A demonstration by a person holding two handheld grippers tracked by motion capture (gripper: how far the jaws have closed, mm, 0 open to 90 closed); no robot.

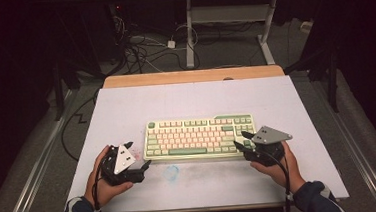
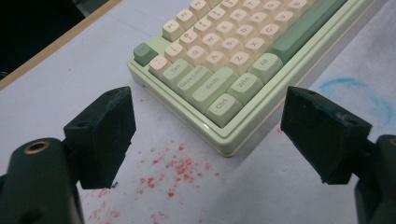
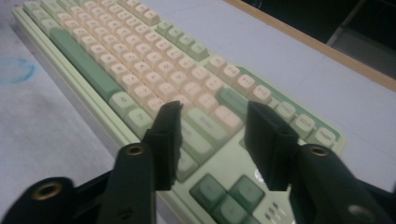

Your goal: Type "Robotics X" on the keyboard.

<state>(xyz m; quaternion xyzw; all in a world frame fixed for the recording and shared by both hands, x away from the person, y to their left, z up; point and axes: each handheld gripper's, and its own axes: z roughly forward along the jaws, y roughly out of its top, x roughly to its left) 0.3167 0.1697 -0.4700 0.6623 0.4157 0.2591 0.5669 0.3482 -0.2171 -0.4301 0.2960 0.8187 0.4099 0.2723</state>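
Right tool (image 1: 242,141) over pale-green keyboard (image 1: 198,135) (cream and green keys).

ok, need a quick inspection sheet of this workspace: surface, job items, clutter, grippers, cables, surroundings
Surface: white table top with a wooden strip at the far edge; red speckles near the keyboard's left end and a blue smudge in front of it.
Job's things: green and cream keyboard, flat at mid-table.
Clutter: nothing seen.
Grippers: left gripper open wide, jaws bracketing the keyboard's Ctrl corner without touching it; right gripper partly closed above the keys at the right end, nothing clamped between the jaws.
Cables: one trails from each gripper along the forearm; a tangle of cables on the floor beyond the table.
Surroundings: dark room, white legs of another desk behind.
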